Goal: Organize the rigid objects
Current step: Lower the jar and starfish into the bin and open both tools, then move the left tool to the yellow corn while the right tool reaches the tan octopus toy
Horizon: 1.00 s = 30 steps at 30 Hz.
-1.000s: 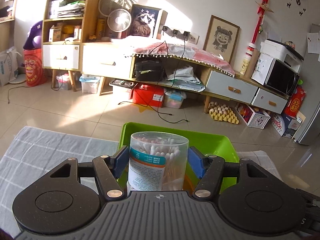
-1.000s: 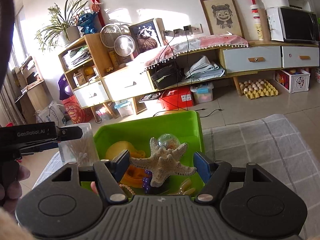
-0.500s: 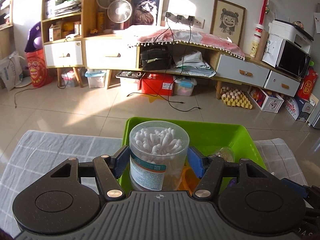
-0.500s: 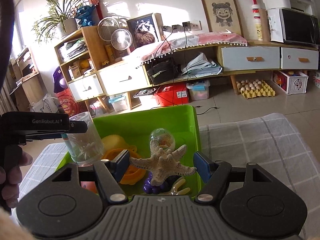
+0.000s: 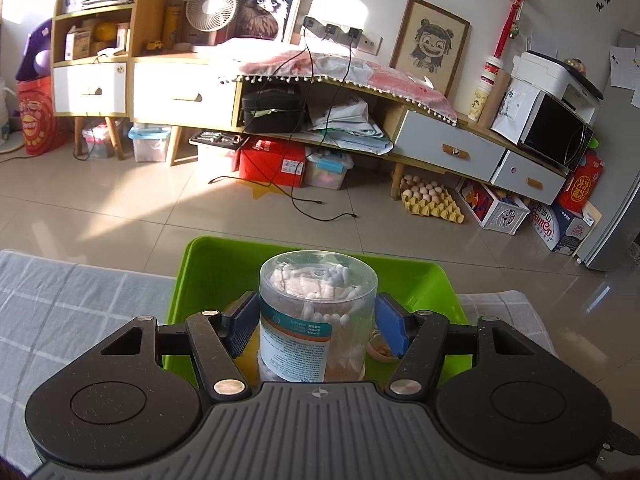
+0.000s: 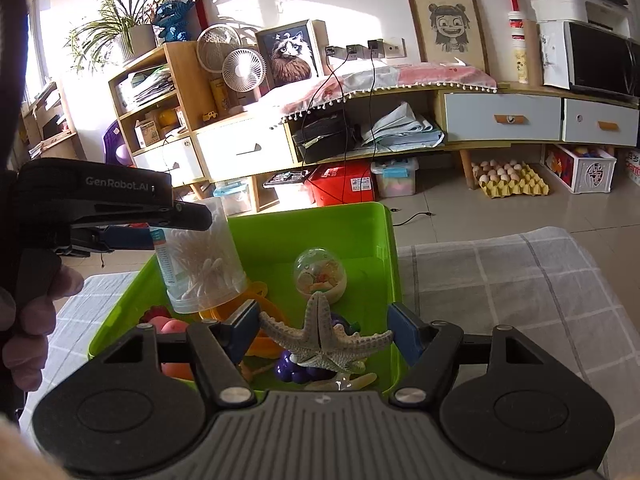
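Left wrist view: my left gripper [image 5: 318, 322] has its jaws pinching the clear cotton swab jar [image 5: 316, 312], held over the green bin [image 5: 208, 268]. My right gripper [image 6: 320, 334] has its jaws clamped on the starfish [image 6: 324, 346], above the bin's near end. Inside the bin: clear capsule ball [image 6: 320, 276], purple grapes toy [image 6: 296, 368], orange ring [image 6: 260, 344]. Bin sits on the grey checked cloth [image 6: 500, 280] covering the counter.
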Motion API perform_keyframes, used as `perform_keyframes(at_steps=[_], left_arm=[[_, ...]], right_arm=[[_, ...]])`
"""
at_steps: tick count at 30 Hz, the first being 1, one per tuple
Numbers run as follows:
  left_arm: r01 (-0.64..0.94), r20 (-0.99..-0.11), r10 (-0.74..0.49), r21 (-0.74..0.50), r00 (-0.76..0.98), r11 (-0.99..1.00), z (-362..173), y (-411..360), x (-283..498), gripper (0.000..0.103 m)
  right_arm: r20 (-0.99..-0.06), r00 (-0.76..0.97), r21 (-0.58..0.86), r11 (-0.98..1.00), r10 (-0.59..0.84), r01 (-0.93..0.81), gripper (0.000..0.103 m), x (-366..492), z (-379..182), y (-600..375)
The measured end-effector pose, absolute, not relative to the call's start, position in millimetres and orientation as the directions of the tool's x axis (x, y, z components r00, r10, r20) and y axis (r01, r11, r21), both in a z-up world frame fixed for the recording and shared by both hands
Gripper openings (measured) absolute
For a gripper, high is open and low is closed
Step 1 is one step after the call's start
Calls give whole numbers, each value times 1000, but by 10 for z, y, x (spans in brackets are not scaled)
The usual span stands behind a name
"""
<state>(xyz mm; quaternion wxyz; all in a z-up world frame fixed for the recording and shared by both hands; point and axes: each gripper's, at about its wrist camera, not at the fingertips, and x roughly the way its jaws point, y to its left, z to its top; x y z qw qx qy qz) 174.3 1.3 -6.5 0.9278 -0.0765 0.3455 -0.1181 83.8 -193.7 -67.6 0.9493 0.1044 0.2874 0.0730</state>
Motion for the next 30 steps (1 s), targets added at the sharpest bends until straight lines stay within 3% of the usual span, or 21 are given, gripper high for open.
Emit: perform_keyframes(at_steps=[5,9,11,15,30], left_arm=[[192,-634,-316,-259,706,947,-95,-192,1957,64],[229,-640,-311,-209,703,951,-169,-379,1995,64],[223,-636,-303,-206,710,953,-190,-394,1982,64],[221,-623,-308,-216,719,951,-160,-353,1891,77],[246,-611,-261,-111,747,963,-6,-180,1369,87]], right_arm=[[-524,829,247,966,197,-74,40,835,-653,-1963],[-514,832,258,963,208,-81,40,839,-634,-1996],[-515,827,268,959,225,-94,45,841,-618,-2006],[-503,834,275,957,228,-96,54,809,-584,-2025],[-513,819,276,953,257,-126,56,561,-417,-2043]])
